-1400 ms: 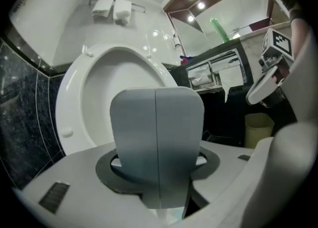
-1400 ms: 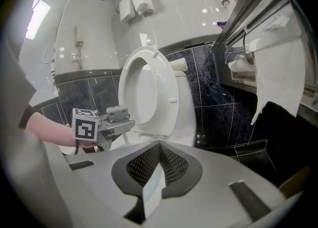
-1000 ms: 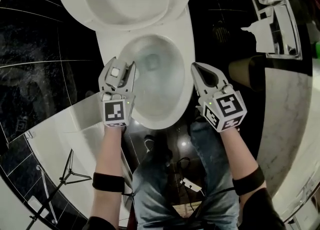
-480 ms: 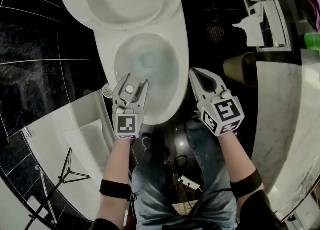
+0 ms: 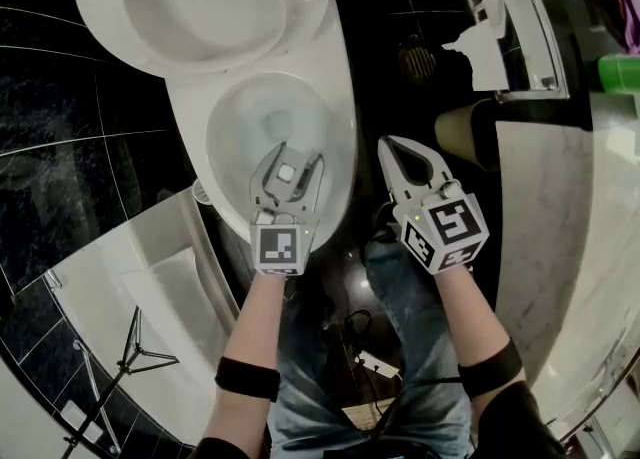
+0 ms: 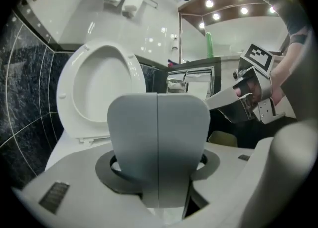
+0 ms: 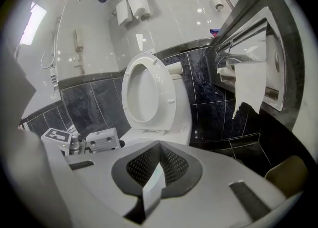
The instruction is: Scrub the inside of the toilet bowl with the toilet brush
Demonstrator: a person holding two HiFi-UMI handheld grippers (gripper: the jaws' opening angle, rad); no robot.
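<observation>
The white toilet bowl (image 5: 232, 97) stands with its seat (image 5: 200, 7) raised; water lies at its bottom. My left gripper (image 5: 297, 155) hovers over the bowl's near rim. Its jaws stand partway apart, closed on a pale, flat handle with a rounded top (image 5: 287, 174), which I take for the toilet brush. That handle (image 6: 158, 137) fills the middle of the left gripper view. The brush head is hidden below it. My right gripper (image 5: 391, 145) is shut and empty, just right of the bowl above the dark floor. In its own view the right gripper (image 7: 156, 172) points at the toilet (image 7: 149, 93).
A wall paper holder with a torn sheet (image 5: 480, 47) hangs at the right, a tan bin (image 5: 460, 132) under it. A marble counter (image 5: 560, 207) runs along the right, with a green bottle (image 5: 620, 72) on it. A round holder (image 5: 200, 190) sits left of the bowl. A tripod (image 5: 135, 347) stands lower left.
My left gripper has moved right with the handle, from the bowl's left rim to over its near rim. The right gripper has hardly shifted. The toilet has drifted left in the head view.
</observation>
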